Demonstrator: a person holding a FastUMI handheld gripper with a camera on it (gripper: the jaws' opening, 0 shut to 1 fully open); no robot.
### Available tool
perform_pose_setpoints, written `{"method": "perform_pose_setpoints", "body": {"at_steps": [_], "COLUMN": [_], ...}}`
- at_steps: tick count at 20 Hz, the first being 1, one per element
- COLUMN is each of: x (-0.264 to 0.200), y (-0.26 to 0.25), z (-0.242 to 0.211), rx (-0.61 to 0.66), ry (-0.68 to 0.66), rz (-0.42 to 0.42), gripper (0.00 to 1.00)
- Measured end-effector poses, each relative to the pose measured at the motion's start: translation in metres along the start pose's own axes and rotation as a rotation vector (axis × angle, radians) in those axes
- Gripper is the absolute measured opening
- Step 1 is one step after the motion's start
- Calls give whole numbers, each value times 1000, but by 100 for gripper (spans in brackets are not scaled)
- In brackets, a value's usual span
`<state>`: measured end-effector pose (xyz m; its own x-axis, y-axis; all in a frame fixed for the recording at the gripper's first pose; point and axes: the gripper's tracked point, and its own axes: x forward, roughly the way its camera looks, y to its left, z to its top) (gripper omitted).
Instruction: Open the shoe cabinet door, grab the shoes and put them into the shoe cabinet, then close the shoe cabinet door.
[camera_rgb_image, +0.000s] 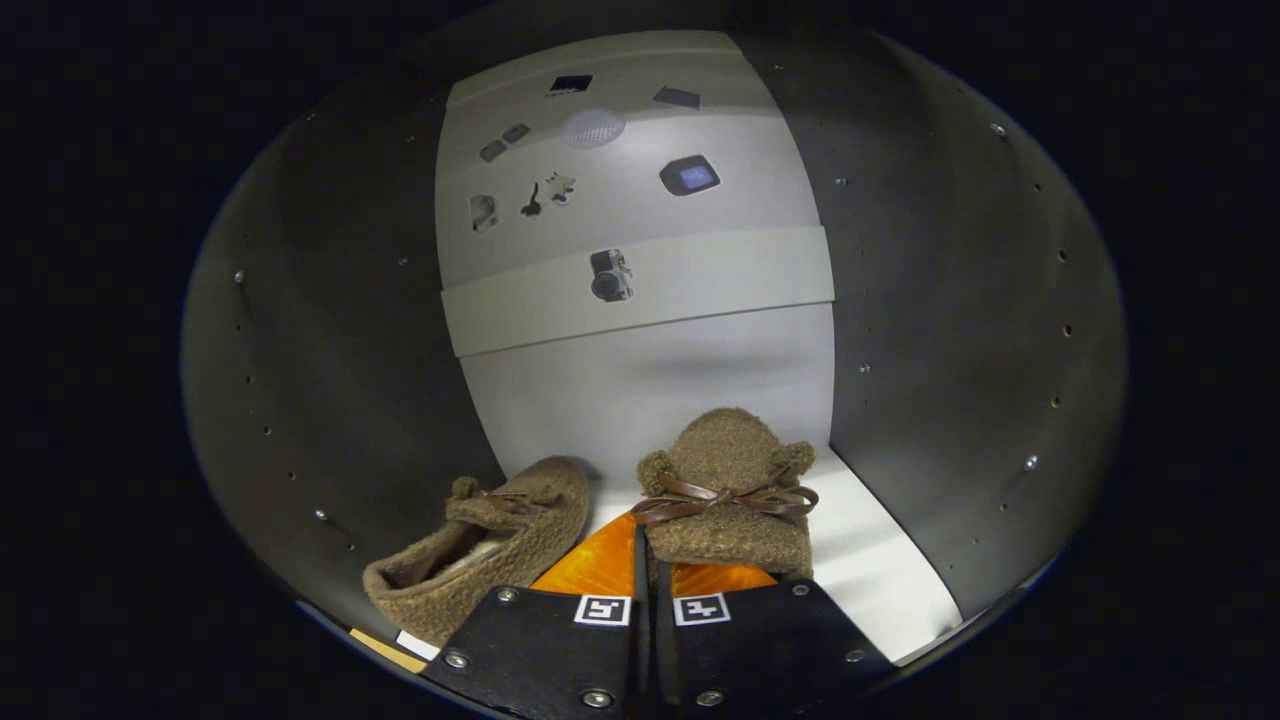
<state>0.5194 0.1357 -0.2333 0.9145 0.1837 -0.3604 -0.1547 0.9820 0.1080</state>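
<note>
Your tongs (645, 570) point into the shoe cabinet (930, 300), with the two fingers drawn narrow, almost touching one another, and the heel end of the right shoe (727, 490) sits against their tips. Whether both fingers press on that shoe cannot be told, since the contact is hidden behind the fingers. The right shoe stands on the shelf (880, 560) of the cabinet, toe toward the back panel (640, 380) and heel toward you, lying near the middle of the shelf and closer to its right edge than to its left. A bow (725, 497) of brown lace crosses its upper. The left shoe (490, 545) lies beside it on the left half of the shelf, turned at an angle so that its opening faces you and its toe points toward the back panel; its side rests near the left wall (320, 400) of the cabinet. The two shoes are near each other but apart, with bare shelf showing between their toes. Both are of brown fleecy cloth. The cabinet's two dark side walls carry rows of small holes and pins. The pale back panel bears several small stickers (610, 275), and a lighter band runs across it level with the lowest one. Light falls on the shelf's right front corner.
</note>
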Motion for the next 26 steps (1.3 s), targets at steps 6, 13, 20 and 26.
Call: {"method": "perform_pose_setpoints", "body": {"at_steps": [6,13,20,26], "x": [24,17,-17,-70], "y": [-4,-3,8,22], "z": [-5,-8,-9,8], "rx": [-24,12,-66,-80], "ry": [46,96,86,25], "rz": [-12,-9,-16,-40], "gripper": [4,27,46,52]}}
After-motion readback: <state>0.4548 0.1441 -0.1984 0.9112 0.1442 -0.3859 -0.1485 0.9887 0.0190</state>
